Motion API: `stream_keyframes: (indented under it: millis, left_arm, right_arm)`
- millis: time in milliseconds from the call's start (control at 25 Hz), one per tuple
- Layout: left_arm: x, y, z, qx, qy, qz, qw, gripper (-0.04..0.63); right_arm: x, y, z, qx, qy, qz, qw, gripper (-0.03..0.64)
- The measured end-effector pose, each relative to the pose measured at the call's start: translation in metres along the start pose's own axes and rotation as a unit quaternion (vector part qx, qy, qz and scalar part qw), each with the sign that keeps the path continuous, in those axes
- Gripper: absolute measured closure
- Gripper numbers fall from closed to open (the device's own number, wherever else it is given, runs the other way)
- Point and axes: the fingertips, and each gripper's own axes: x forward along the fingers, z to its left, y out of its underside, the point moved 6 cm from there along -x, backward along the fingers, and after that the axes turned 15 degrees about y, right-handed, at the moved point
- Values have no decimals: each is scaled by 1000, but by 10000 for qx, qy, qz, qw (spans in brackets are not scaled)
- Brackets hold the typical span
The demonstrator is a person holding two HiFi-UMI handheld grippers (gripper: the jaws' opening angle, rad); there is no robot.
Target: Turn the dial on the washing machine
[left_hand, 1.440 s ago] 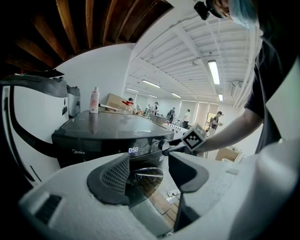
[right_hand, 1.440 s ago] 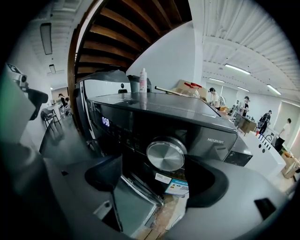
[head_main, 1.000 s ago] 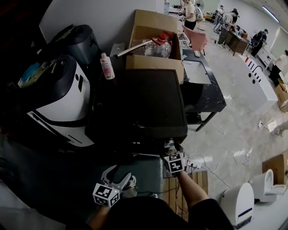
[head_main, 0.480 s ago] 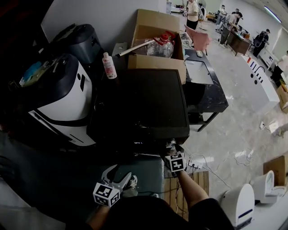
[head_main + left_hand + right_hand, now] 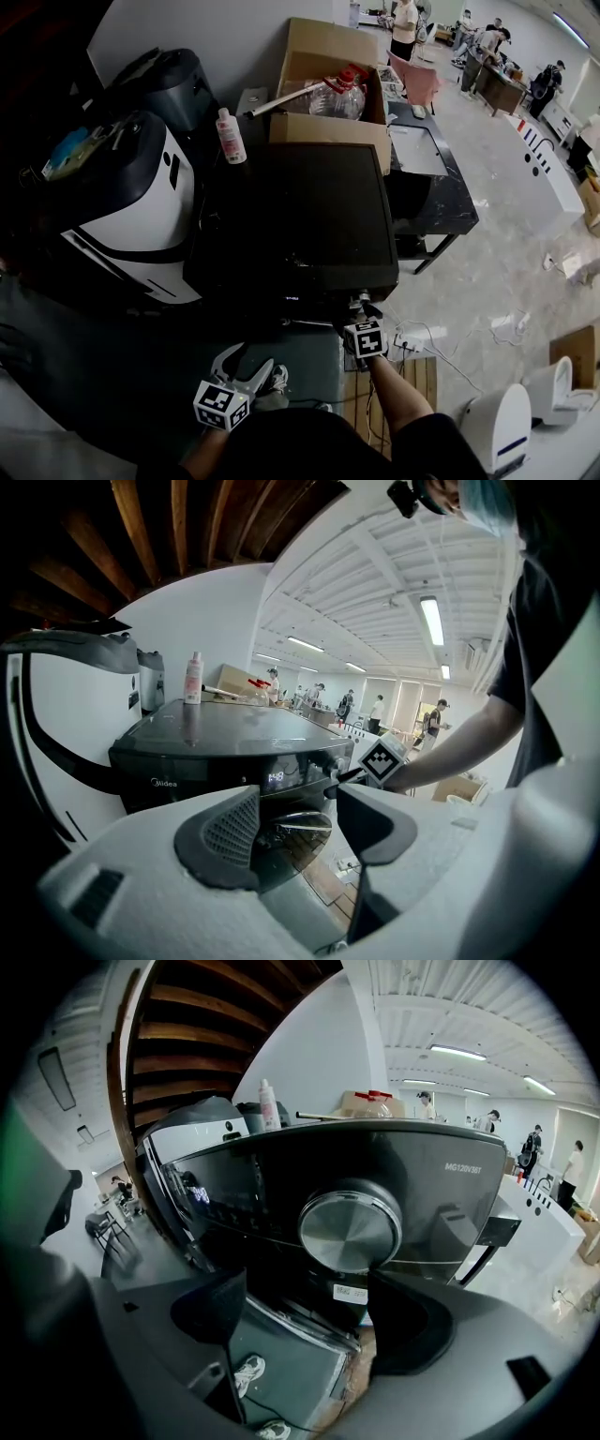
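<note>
Left gripper (image 5: 298, 827): low, near the body at 7 o'clock in the head view. Jaws released, nothing between them, only the door glass well beyond.

Right gripper (image 5: 305, 1312): at 5 o'clock in the head view, up against the front panel. Jaws spread and empty.

Dial (image 5: 350, 1225): a brushed-metal disc at the right end of the washing machine (image 5: 309, 225) panel. It sits at 12 o'clock from the right jaws, just above their tips, and the right pad is close under its 5 o'clock edge. Its axis points straight out of the panel toward this gripper.

Judgement: the right gripper is far nearer. It needs a small rise and push forward before closing on the rim.

Beyond, on top: bottle (image 5: 230, 136) at 11 o'clock, cardboard box (image 5: 328, 94) at 12.
</note>
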Motion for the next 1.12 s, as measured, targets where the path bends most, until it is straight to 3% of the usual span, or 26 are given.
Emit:
stream_keyframes:
  millis: [440,640,880,1120]
  left_arm:
    - [-1,1,4,-52,8,-15,10000,341]
    - [2,1,1,-62,79,-45,9999,341]
    - [1,3,2,-84,98,-58,9999,341]
    - [1,2,3,-79,82,-96,9999,341]
  right_arm:
    - [-5,-1,-4,81,288,-73,9995,227]
    - [-24,-16,-15,146,581,-508,9969,218]
    - [-42,-39,-1,-459,507,-1089,9917,218]
    - [-38,-36,6,-1014,564,-969,9885,209]
